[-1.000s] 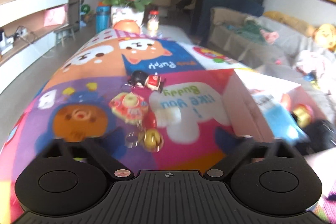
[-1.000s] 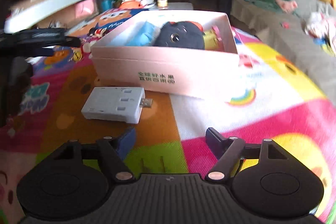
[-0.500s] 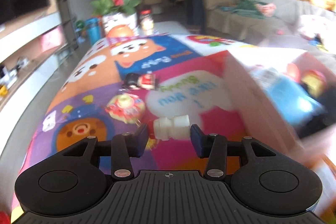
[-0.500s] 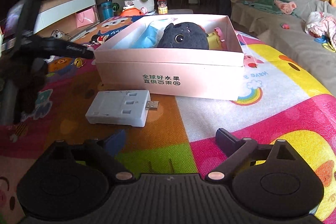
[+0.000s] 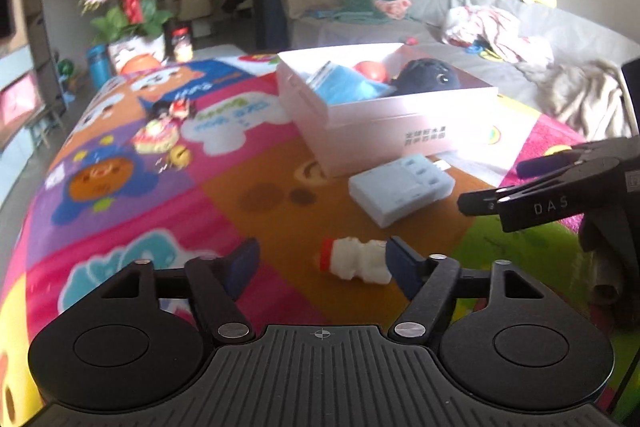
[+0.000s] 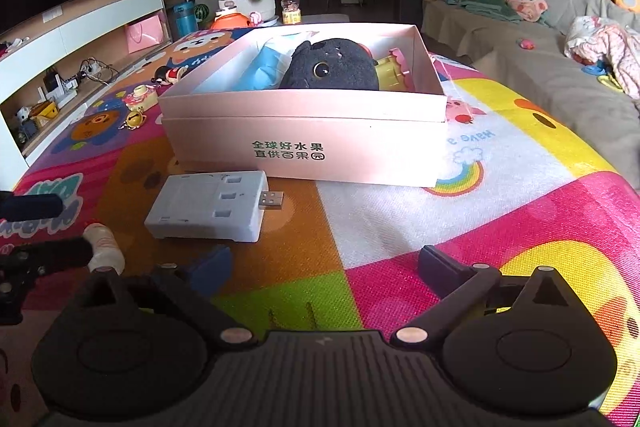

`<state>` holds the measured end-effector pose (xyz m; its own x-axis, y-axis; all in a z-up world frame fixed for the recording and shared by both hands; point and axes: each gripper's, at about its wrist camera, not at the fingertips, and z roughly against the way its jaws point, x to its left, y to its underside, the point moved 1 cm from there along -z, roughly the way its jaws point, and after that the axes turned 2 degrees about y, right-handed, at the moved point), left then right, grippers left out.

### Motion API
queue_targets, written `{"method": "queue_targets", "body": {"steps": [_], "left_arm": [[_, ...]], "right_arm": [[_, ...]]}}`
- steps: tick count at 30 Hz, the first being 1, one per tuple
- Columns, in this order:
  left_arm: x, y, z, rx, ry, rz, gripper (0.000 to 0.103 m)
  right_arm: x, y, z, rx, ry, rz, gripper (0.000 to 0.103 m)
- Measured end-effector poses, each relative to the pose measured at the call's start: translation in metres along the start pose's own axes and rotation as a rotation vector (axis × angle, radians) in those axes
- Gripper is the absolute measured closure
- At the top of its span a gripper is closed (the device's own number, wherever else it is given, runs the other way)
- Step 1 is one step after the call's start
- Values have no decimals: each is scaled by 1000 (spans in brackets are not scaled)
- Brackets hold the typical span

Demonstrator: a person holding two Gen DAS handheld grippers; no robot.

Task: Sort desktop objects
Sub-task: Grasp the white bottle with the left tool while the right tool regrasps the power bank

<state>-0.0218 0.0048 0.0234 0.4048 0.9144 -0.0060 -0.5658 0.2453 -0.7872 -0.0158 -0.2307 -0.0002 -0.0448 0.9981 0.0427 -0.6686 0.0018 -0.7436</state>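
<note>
- The left gripper [image 5: 322, 261] hangs low over a colourful play mat [image 5: 168, 195] covering the counter. A small white bottle with a red cap [image 5: 354, 261] lies on its side between the fingers, touching the right-hand finger [image 5: 400, 261]; the other finger stands clear of it. The fingers have just been opening, so the bottle does not look gripped.
- The right gripper [image 6: 324, 263] has also just been opening. Its fingers stand wide with nothing between them, aimed at a pale blue-grey USB charger block [image 6: 208, 205] lying flat just ahead.
- Judgement: the step in hand is gathering loose items into the box. To do it well, centre the left fingers on the bottle's body, close until both press on it, then lift it clear of the box wall before letting go.
- An open pink cardboard box [image 6: 304, 143] sits just behind the charger. Inside are a dark plush toy [image 6: 332, 67], a light blue packet [image 6: 264, 67] and a yellow toy [image 6: 390, 73].
- Still on the mat, well apart from the box: small keychain charms [image 6: 140, 99].
</note>
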Motion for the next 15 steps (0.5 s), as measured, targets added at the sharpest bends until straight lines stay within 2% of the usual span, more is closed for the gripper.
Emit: {"method": "queue_targets", "body": {"steps": [4, 8, 12, 15], "left_arm": [[6, 4, 5, 16, -8, 41, 19], [9, 14, 9, 41, -23, 66, 15], [10, 19, 13, 59, -23, 82, 14], [8, 19, 15, 66, -27, 85, 13]], "right_arm": [[8, -7, 5, -30, -39, -23, 3], [34, -24, -5, -23, -79, -26, 0], [62, -39, -28, 7, -9, 51, 0], [64, -44, -36, 27, -21, 32, 0]]}}
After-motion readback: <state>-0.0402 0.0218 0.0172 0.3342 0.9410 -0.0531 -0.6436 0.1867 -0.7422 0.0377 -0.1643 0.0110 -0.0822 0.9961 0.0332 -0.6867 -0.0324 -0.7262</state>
